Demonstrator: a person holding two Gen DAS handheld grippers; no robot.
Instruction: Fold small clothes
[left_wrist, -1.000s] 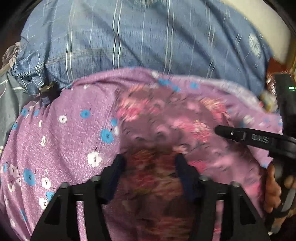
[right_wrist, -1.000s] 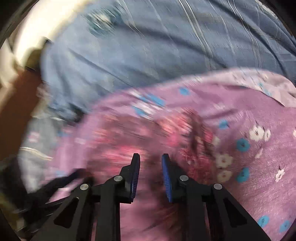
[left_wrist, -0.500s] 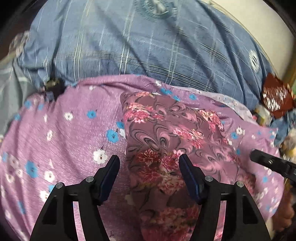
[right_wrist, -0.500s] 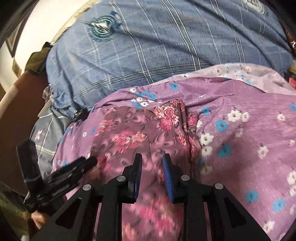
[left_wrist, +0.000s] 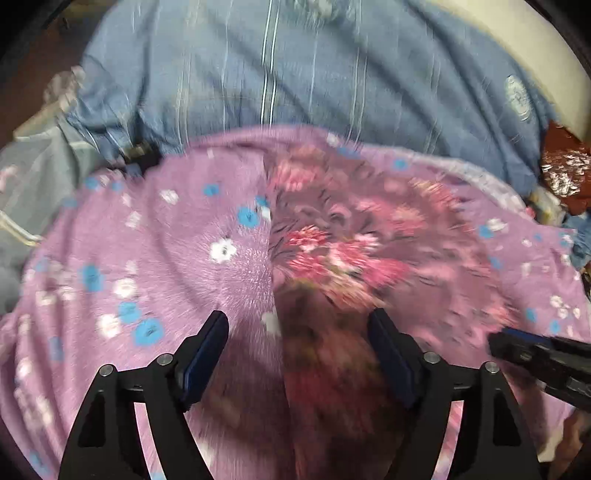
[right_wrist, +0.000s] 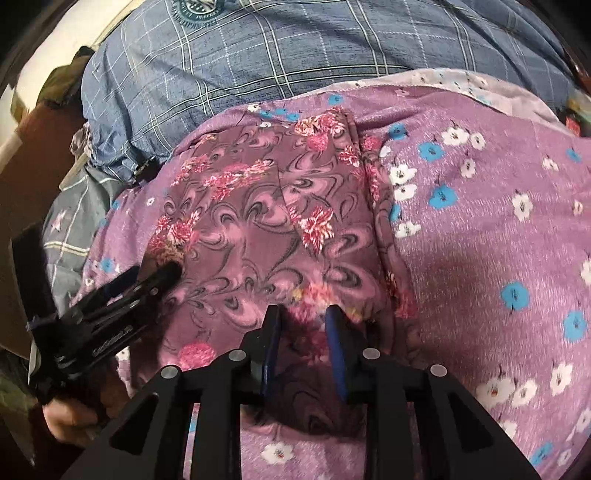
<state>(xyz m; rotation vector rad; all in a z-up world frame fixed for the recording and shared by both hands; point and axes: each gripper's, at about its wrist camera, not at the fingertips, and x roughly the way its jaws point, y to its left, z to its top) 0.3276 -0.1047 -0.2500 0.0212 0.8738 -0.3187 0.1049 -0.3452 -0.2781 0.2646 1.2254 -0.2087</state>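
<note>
A folded maroon garment (right_wrist: 266, 221) with pink flowers lies flat on a purple flowered cloth (right_wrist: 480, 229). My right gripper (right_wrist: 303, 314) hovers over the garment's near edge, pointing steeply down; its jaws stand a little apart and are opening, with no fabric pinched. In the blurred left wrist view, the left gripper (left_wrist: 297, 332) hangs over the garment's (left_wrist: 343, 251) left edge with its jaws wide and still opening, nothing pressed between them. The left gripper's fingers (right_wrist: 162, 277) rest by the garment's left side. The right gripper's tip (left_wrist: 517, 345) shows at the right.
A blue plaid sheet (right_wrist: 258, 55) covers the bed behind the purple cloth (left_wrist: 147, 258). A grey checked cloth (right_wrist: 70, 221) and a brown board (right_wrist: 26, 177) sit to the left. A red-brown foil item (left_wrist: 565, 166) lies far right. A hand (right_wrist: 74, 417) holds the left gripper.
Both grippers have drawn back from the maroon garment, which now lies flat. The left jaws have spread wider, the right jaws slightly. The left view has gone blurry.
</note>
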